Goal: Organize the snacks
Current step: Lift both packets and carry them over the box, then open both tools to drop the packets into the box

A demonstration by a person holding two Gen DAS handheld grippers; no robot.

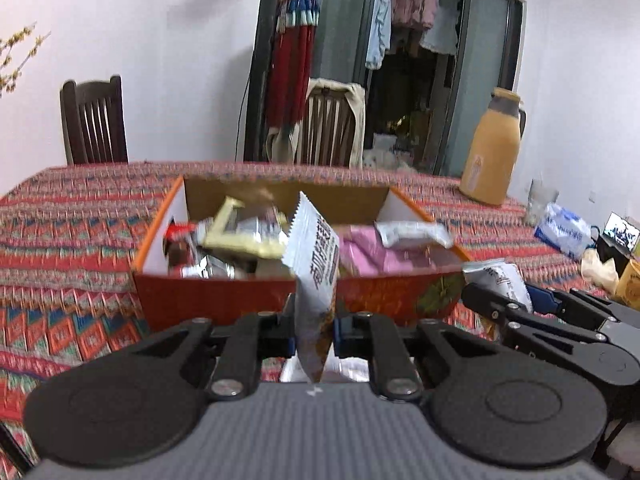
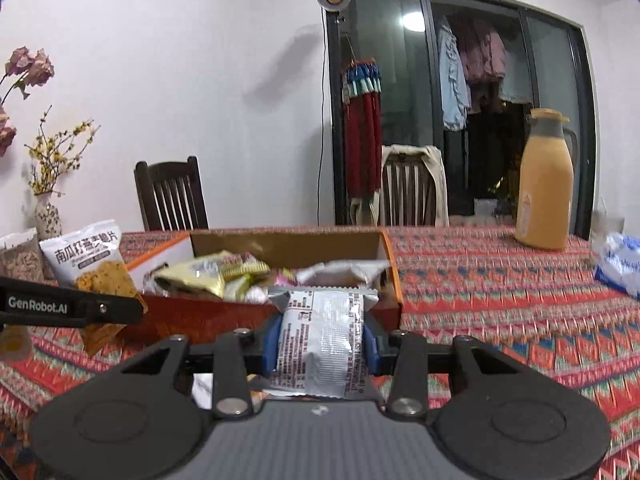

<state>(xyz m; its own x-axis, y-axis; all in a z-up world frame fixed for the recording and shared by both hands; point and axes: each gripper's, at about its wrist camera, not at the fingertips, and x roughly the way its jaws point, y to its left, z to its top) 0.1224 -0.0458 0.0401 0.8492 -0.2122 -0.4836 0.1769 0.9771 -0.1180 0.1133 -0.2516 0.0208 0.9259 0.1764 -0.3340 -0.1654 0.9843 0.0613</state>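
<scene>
The orange cardboard box is sitting open on the patterned tablecloth, and loose snack packets are lying heaped inside it, among them a pink packet toward its right side. The left gripper is gripping a white-and-orange chip packet edge-on, its jaws clenched on the lower part of the packet, which is standing upright just in front of the near wall of the box. In the right wrist view the same packet is showing its printed face, held above the tablecloth to the left of the box. The right gripper is grasping a silver wrapped snack between its blue pads, the jaws pressing on both sides of the wrapper, also just in front of the near wall. Farther out, a yellow thermos jug is standing upright toward the far right of the table, with a blue-and-white bag lying nearer the right edge. Two dark wooden chairs are standing behind the table, and a vase of flowers is standing at the far left.
</scene>
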